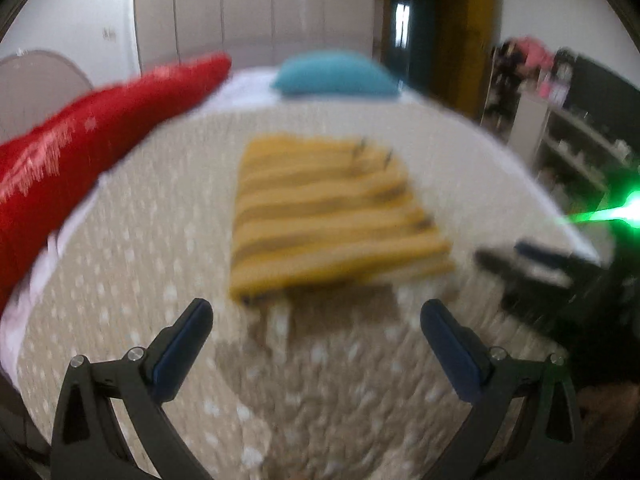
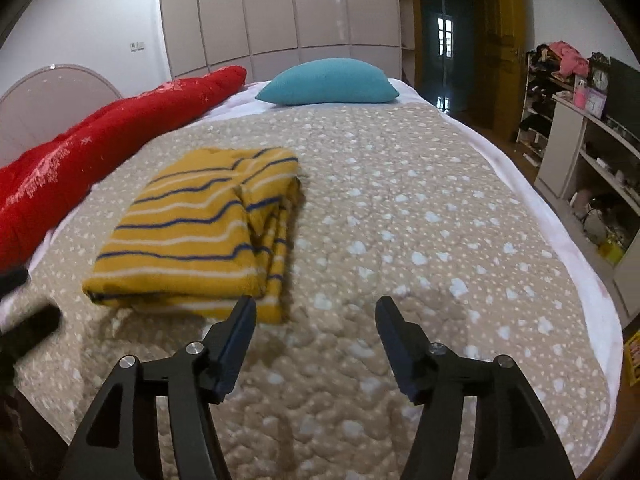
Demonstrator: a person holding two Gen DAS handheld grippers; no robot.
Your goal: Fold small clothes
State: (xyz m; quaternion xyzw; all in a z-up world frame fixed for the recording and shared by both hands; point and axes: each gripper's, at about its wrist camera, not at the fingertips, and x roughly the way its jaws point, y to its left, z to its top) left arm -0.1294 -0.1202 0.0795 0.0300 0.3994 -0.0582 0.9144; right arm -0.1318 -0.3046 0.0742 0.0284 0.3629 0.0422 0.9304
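Striped garment point(image 2: 196, 232) lies on the bed point(image 2: 400, 240), mustard with blue and white bands, already doubled into a compact rectangle with layered edges stacked along its right side. It sits left of centre on the speckled beige bedspread, between the red quilt point(image 2: 100, 140) along the left edge and open cover to the right; a teal pillow point(image 2: 328, 82) rests well beyond it at the far end.

Right claw point(image 2: 316, 308) is spread, nothing between its blue pads, held just above the bedspread near the garment's near right corner; no contact can be made out. Left claw point(image 1: 316, 312) is likewise spread and empty, seen just short of the garment's near edge in a heavily blurred view.

Step judged: the fold on this piece looks finished, or nearly so, with both claws released and clear of the cloth. The stack edges appear slightly uneven at the near right corner.

Next move would call either for a light press to square that corner or for setting the bundle aside. No further garment is visible on the bed, so whether another piece awaits cannot be told.
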